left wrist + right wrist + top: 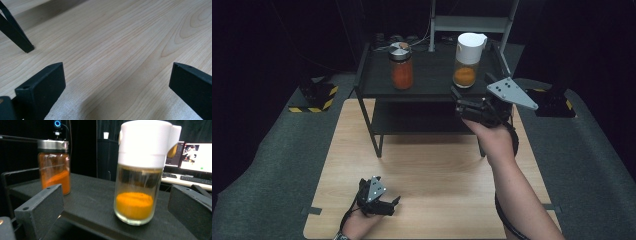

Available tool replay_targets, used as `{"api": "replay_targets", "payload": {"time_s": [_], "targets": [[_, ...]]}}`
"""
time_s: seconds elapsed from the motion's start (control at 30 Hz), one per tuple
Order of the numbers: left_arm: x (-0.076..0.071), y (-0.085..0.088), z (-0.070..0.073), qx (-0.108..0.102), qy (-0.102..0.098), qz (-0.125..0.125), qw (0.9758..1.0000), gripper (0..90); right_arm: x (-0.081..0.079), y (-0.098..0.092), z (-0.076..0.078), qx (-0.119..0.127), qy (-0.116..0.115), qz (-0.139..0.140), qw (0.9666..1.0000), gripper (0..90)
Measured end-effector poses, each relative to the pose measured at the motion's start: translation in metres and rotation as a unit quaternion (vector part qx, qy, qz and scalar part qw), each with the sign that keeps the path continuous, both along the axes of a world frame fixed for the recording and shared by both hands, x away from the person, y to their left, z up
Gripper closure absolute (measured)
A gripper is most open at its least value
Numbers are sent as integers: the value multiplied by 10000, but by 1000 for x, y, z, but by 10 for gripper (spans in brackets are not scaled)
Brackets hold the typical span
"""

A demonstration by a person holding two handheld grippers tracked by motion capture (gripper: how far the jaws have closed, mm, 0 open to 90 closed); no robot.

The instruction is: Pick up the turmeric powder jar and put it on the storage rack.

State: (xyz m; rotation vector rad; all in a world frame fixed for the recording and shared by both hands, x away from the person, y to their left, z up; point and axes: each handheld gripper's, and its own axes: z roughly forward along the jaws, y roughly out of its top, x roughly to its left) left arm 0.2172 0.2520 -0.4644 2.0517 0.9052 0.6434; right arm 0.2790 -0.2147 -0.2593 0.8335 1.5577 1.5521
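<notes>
High view: on the upper shelf [432,75] of a black rack at top centre stand two jars, upright and well apart. The silver-lidded jar [401,65] of red-orange powder is on the left, the white-capped jar [467,60] with orange powder in its bottom on the right. The right gripper [460,100] sits just below the white-capped jar at the shelf's front edge, jaws spread. The left gripper [393,204] rests low on the wooden table [437,175], bottom left of centre.

Left gripper view: both jaws stand wide apart over bare wood; a rack leg [17,35] lands at upper left.

Right gripper view: the white-capped jar [140,175] stands right of centre, between the open jaws but touching neither; the silver-lidded jar [53,166] is at left.
</notes>
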Motion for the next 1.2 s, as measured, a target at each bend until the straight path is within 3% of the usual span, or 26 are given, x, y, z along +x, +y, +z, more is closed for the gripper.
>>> {"api": "replay_targets", "payload": {"time_s": [0.27, 0.7, 1.2], "targets": [[0, 0, 0, -21, -7, 21, 10000, 7, -20, -3, -17, -244, -31, -17, 9997, 2], [-2, 0, -1, -43, -40, 48, 10000, 7, -40, -12, -49, -314, 29, 27, 9995, 2], [-3, 0, -1, -18, -58, 43, 10000, 7, -53, -21, -84, -543, 330, -67, 9980, 2]]}}
